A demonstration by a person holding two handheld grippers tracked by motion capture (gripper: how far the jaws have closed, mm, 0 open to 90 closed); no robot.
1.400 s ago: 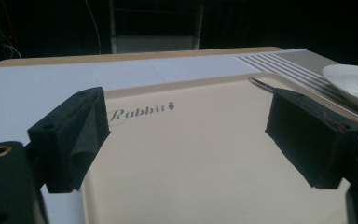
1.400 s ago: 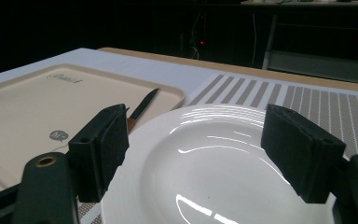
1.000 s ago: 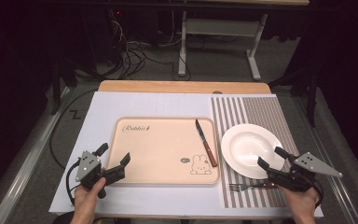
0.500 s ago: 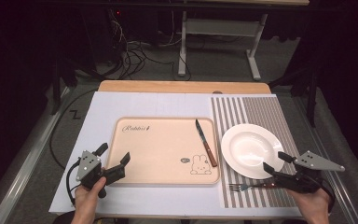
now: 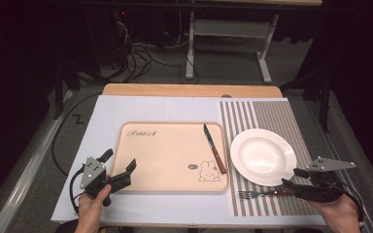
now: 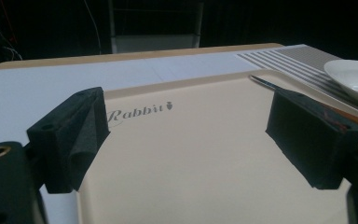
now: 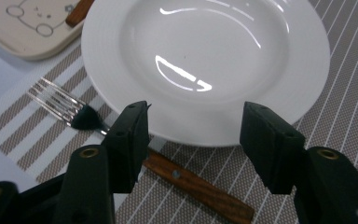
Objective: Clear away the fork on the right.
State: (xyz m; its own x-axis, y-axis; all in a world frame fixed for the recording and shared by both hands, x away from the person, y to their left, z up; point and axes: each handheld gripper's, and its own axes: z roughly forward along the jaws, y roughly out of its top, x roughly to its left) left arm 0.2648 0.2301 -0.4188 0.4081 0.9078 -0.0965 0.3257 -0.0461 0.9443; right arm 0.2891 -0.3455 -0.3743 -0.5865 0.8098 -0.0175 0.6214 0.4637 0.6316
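Observation:
A fork (image 5: 260, 194) with a wooden handle lies on the striped placemat (image 5: 272, 114), just in front of the white plate (image 5: 262, 155). My right gripper (image 5: 290, 177) hovers low over the handle end. In the right gripper view the jaws of this gripper (image 7: 196, 112) stand apart over the handle (image 7: 196, 186) and have just been closing; the pads do not press on it. A wooden-handled knife (image 5: 214, 154) lies on the right side of the beige tray (image 5: 170, 125). My left gripper (image 5: 120, 160) stands open at the tray's near left corner with nothing between its jaws (image 6: 186, 105).
The tray carries a "Rabbit" print and a small bunny drawing. Under tray and placemat is a white sheet (image 5: 150, 107) on a wooden table. The plate's rim (image 7: 205, 135) sits just beyond my right jaws. Cables and a metal frame lie on the dark floor behind.
The right gripper's jaws have narrowed and it has edged slightly left over the fork handle. The left gripper, tray, knife and plate have not moved.

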